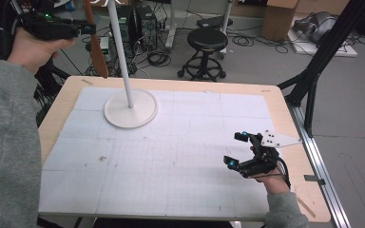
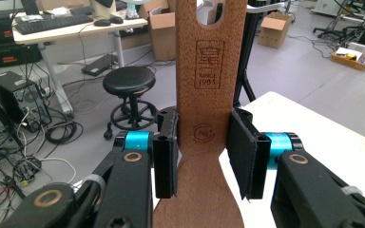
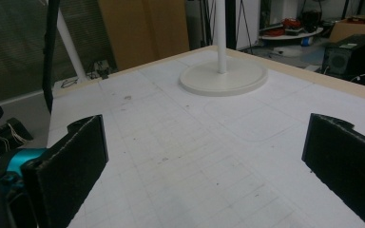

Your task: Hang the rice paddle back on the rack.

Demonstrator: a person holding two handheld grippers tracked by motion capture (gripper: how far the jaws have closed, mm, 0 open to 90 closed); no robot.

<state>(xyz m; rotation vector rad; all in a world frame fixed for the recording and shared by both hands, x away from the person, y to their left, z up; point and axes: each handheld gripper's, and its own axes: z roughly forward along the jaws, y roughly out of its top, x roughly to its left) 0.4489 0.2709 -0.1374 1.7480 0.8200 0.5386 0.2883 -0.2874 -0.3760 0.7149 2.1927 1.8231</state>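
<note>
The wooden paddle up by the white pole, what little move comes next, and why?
Probably lift the wooden paddle a bit toward the top of the white stand. The left tool grips its flat neck, its hole sits near the pole, and the right tool rests open.

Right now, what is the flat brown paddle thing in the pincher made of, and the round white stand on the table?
The flat brown paddle looks like wood with a matte finish: fine speckled grain and a mark stamped into it. The left gripper clamps its narrow neck. The round white stand looks like smooth painted metal or plastic; its even surface leaves that open.
</note>
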